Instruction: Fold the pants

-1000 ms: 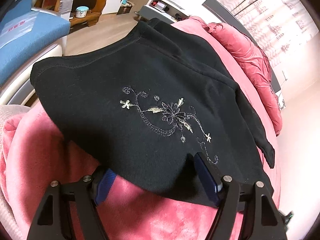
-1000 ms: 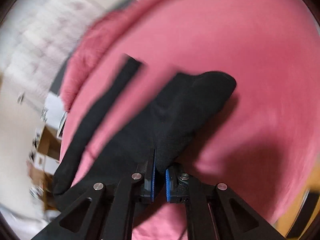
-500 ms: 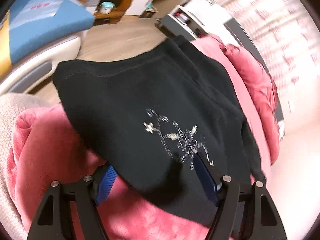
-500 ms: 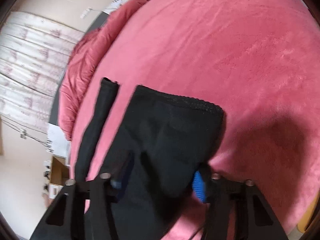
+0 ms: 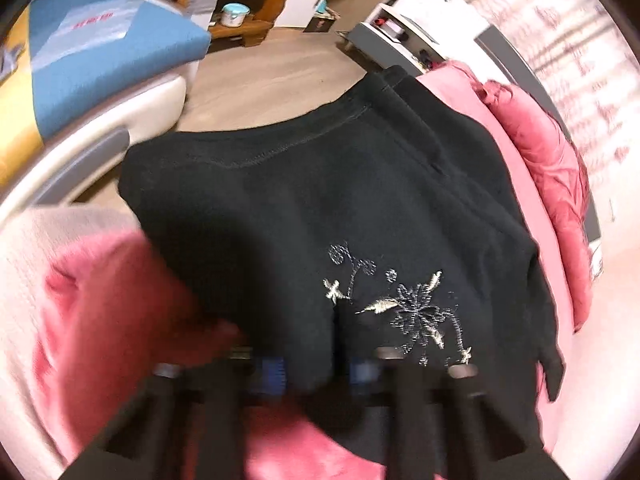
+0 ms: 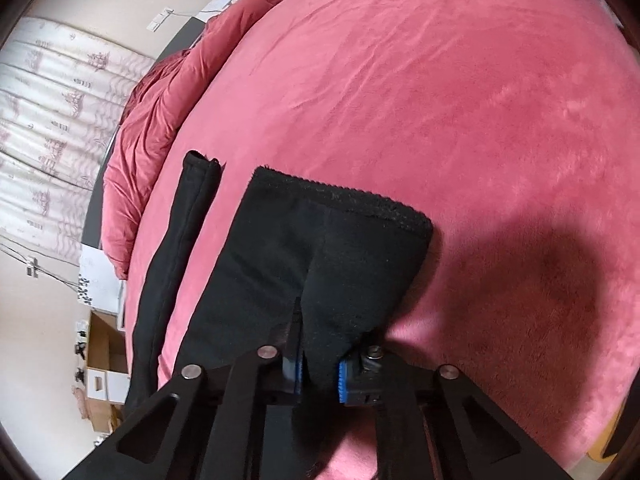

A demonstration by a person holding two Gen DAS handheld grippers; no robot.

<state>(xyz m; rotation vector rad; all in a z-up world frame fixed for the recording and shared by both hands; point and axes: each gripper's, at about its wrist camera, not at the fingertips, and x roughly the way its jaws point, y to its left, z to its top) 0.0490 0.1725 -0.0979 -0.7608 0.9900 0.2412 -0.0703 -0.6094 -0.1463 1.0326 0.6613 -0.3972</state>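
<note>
The black fleece pants [image 5: 304,208] lie spread over a bed covered with a pink plush blanket [image 6: 460,100]. In the left wrist view the stitched waistband end hangs toward the bed's edge above the wooden floor [image 5: 272,80], and a silver and grey embroidered flower [image 5: 408,308] sits on the cloth close to the left gripper [image 5: 316,372]. Its jaws have just been closing, and a bunched fold of the black cloth now sits pinched between the blue pads [image 5: 272,372]; the picture is blurred there, but the cloth fills the gap.

In the right wrist view the right gripper [image 6: 318,376] is clenched on a raised ridge of the same pants, near a leg end with a scalloped lace hem [image 6: 360,200]. Its jaws have just been closing too. A narrow second strip of black cloth [image 6: 176,256] lies beside that leg, apart from it, with pink blanket showing between. A crumpled darker pink quilt [image 6: 160,120] lies along the bed's far side, by a patterned pale curtain [image 6: 48,128].
</note>
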